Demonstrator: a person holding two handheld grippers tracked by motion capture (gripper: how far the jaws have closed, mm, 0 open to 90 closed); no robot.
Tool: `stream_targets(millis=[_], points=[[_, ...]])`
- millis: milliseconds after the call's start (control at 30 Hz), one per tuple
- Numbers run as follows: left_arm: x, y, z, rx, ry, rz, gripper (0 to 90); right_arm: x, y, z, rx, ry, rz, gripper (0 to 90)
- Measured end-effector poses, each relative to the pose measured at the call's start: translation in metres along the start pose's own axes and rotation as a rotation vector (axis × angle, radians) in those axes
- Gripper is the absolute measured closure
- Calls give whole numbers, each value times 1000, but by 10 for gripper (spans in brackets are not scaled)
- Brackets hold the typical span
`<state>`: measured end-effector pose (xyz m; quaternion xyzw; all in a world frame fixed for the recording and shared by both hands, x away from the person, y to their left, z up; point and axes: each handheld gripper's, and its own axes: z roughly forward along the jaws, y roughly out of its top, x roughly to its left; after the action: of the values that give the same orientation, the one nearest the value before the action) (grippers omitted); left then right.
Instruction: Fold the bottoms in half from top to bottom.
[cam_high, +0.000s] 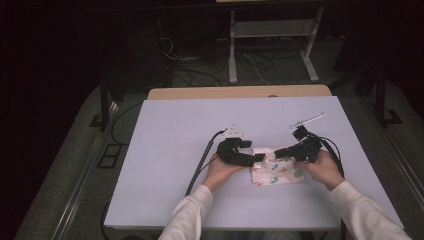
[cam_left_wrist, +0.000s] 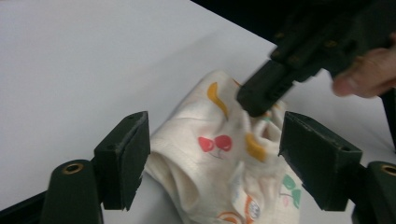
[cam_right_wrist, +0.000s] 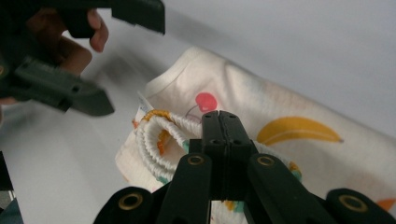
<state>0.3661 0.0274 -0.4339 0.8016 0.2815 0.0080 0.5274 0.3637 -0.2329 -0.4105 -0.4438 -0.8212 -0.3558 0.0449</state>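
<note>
one big white table (cam_high: 165, 150) holds a small folded cloth (cam_high: 276, 172) with fruit pictures on it, near the front edge, between the two hands. the cloth (cam_left_wrist: 219, 154) is cream, with cherries and bananas, and looks like tiny pants with a stretchy band (cam_right_wrist: 159, 135). the left gripper (cam_left_wrist: 212, 149) has its jaws wide apart, one on each side of the cloth, not pressing it. the right gripper (cam_right_wrist: 219, 119) has its jaws squeezed together, pinching the cloth by the stretchy band.
</note>
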Motion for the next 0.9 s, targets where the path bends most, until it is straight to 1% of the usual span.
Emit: stream_targets(millis=[67,133,267,300,367,667,767,900], points=[[1,0,1,0,10,-12,220,3,-4,-2,-3,5,4,886],[1,-1,1,2,18,-17,208,6,-8,-4,-6,0,-1,885],[2,-1,2,-4,20,-21,201,15,-23,-5,-2,1,-19,880],[2,-1,2,-10,19,-30,201,17,-26,-4,-2,1,-18,880],[3,-1,2,-15,20,-37,201,19,-32,-3,0,6,-15,880],[2,-1,4,-10,24,-38,186,22,-51,2,19,0,6,881],[3,-1,5,-13,29,-41,179,24,-57,4,10,-13,-4,881],[2,-1,6,-17,28,-45,172,25,-61,5,-6,-23,0,886]])
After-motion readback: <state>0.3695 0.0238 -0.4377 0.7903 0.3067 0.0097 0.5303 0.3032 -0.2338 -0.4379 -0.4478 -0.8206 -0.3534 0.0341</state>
